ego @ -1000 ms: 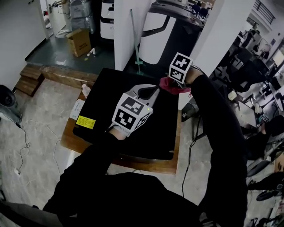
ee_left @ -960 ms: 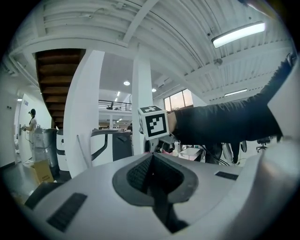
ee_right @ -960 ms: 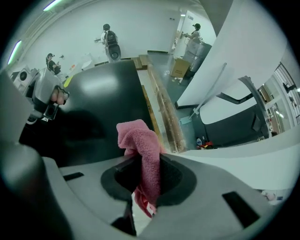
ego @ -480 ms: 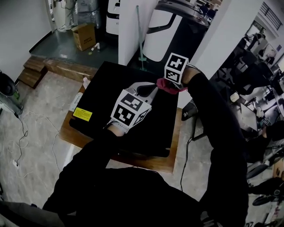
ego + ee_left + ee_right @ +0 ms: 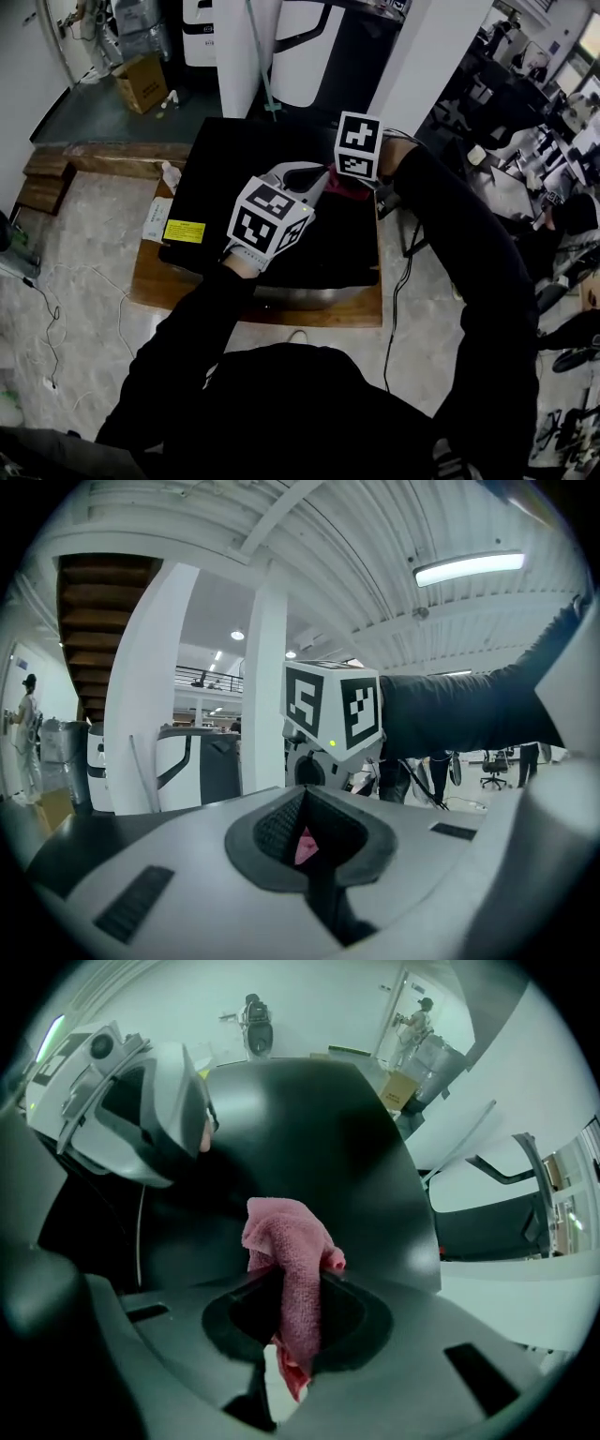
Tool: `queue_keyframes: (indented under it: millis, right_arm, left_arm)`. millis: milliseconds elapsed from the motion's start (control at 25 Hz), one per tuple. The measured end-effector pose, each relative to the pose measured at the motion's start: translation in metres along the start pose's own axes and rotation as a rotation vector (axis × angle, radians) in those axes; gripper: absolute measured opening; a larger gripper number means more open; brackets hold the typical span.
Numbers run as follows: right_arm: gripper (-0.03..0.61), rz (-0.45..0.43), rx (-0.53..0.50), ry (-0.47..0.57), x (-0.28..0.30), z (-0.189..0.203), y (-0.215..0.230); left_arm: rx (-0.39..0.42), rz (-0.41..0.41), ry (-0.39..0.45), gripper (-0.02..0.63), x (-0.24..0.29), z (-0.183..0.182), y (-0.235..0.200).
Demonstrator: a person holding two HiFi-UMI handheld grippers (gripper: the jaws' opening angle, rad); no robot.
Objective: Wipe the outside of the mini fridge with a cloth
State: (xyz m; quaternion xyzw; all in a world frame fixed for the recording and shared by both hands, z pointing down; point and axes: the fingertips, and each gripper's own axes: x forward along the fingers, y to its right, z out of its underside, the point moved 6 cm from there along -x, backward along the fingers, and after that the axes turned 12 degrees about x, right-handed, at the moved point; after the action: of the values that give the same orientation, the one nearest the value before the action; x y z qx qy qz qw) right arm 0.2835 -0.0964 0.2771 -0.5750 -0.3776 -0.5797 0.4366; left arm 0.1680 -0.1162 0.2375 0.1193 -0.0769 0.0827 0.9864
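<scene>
Right gripper view, centre: pink cloth [image 5: 291, 1232] clamped in right gripper [image 5: 298, 1283]; left gripper [image 5: 305, 841] closed, empty. Mini fridge [image 5: 309, 1129] top likely being wiped, sweep needed next.

The head view looks steeply down onto the fridge [image 5: 234, 159]. Each gripper view, close behind its jaws, faces the other across it.

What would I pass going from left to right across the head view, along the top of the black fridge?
Yellow sticker → left gripper → pink cloth → the person's right sleeve.
</scene>
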Motion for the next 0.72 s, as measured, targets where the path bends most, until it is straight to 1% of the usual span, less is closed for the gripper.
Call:
queue_keyframes:
  millis: [200, 400, 520, 720]
  right_arm:
    - [0.071, -0.062, 0.052, -0.023, -0.005, 0.010, -0.049]
    - [0.071, -0.078, 0.100, -0.024, -0.010, 0.017, -0.091]
    - [0.071, -0.077, 0.111, -0.042, -0.013, 0.018, -0.120]
    - [0.071, -0.132, 0.144, -0.068, -0.017, 0.026, -0.167]
  left_arm:
    - [-0.003, 0.038, 0.024, 0.006, -0.039, 0.004, 0.006]
    - [0.012, 0.074, 0.064, 0.006, -0.073, 0.005, 0.013]
    - [0.012, 0.092, 0.099, 0.006, -0.094, 0.002, 0.015]
    - [0.053, 0.127, 0.138, 0.006, -0.130, -0.005, 0.023]
